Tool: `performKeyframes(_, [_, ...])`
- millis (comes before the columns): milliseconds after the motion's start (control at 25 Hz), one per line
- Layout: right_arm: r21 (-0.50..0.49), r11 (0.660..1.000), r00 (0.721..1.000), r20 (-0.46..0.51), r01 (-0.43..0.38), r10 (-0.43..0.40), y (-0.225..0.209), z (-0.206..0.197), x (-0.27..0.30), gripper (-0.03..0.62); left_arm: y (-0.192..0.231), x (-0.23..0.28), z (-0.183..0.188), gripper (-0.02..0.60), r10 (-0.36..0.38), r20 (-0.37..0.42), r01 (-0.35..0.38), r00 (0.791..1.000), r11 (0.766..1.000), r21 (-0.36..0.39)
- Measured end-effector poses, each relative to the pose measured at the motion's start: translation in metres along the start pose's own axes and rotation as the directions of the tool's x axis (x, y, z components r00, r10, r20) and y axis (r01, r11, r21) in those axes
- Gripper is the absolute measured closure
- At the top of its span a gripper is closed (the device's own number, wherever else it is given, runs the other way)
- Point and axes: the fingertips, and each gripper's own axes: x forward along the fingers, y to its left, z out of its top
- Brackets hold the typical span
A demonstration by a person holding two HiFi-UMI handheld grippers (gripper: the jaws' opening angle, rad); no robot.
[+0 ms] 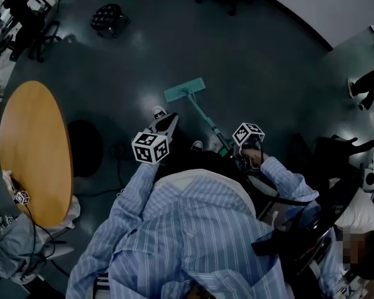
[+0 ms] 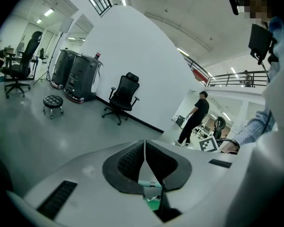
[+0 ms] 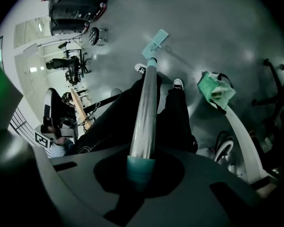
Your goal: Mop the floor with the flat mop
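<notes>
Mop handle between right tongs

- I see an oval wooden table on the left.
- A round black stool stands well apart from it.
- A black office chair stands near a white wall.

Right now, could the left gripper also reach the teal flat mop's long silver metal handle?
Probably yes. The left gripper hangs just beside the silver metal handle, with nothing visible between them. Its jaws are shut, so they must open first. The right gripper clamps the handle's upper end.
</notes>
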Motion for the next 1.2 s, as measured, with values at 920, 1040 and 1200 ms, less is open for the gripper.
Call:
performKeyframes(920, [-0.006,1.0,1.0,-0.001,0.018,-0.018,0.003,-0.001,0.001,0.577,0.002,-0.007,-0.003,0.568,0.008,0.024,-0.007,1.0,1.0,-0.015])
performKeyframes(1040, [-0.006,1.0,1.0,-0.001,0.024,-0.024,0.002,-0.003,0.002,0.577,0.003,-0.011,-0.005,0.568,0.016,0.033,-0.015,0.999,1.0,-0.024])
performKeyframes(1200, [0.0,1.0,1.0,0.005,0.023,-0.023,0.0,-0.003,0.005,0.577,0.005,-0.014,-0.008,0.568,0.018,0.039,-0.017,0.999,0.999,-0.028])
